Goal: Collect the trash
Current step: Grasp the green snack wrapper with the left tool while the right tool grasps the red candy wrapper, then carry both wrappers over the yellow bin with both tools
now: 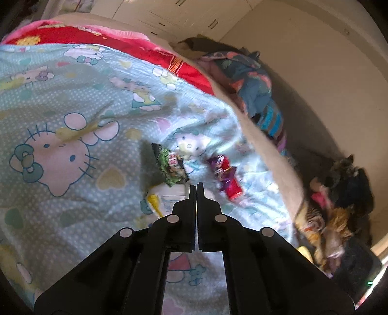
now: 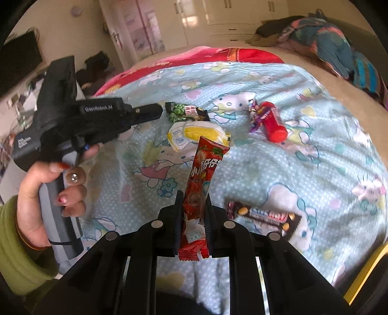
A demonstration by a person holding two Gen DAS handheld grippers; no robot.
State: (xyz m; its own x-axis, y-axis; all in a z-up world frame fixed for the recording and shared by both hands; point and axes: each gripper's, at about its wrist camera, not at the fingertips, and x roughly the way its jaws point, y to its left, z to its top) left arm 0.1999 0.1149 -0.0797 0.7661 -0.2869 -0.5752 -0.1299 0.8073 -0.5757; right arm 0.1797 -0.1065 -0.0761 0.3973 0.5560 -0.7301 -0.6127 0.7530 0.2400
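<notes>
Only the right wrist view shows the right gripper (image 2: pixel 194 201) clamped on a red strawberry wrapper (image 2: pixel 202 179) (standing upright between its fingers). Left gripper (image 1: pixel 196 187) fully closed, empty, angled downward; white-yellow wrapper (image 1: pixel 165 196) just beyond its fingertips.

1. Your left wrist camera is looking forward along the left gripper (image 1: pixel 196 185), angled down over the cartoon-print bedspread (image 1: pixel 72 116) from close above, facing the far bed edge and the wall beyond.
2. Your right wrist camera is looking along the right gripper (image 2: pixel 194 201), tilted down across the same bedspread (image 2: pixel 278 169) toward the wardrobe doors (image 2: pixel 198 17), and it is catching the left gripper (image 2: pixel 155 110) from the side.
3. Both views are sharing the green wrapper (image 1: pixel 169 167) (image 2: pixel 186 112), the white-and-yellow packet (image 1: pixel 162 196) (image 2: pixel 194 132) and the red tube (image 1: pixel 230 179) (image 2: pixel 272 123).
</notes>
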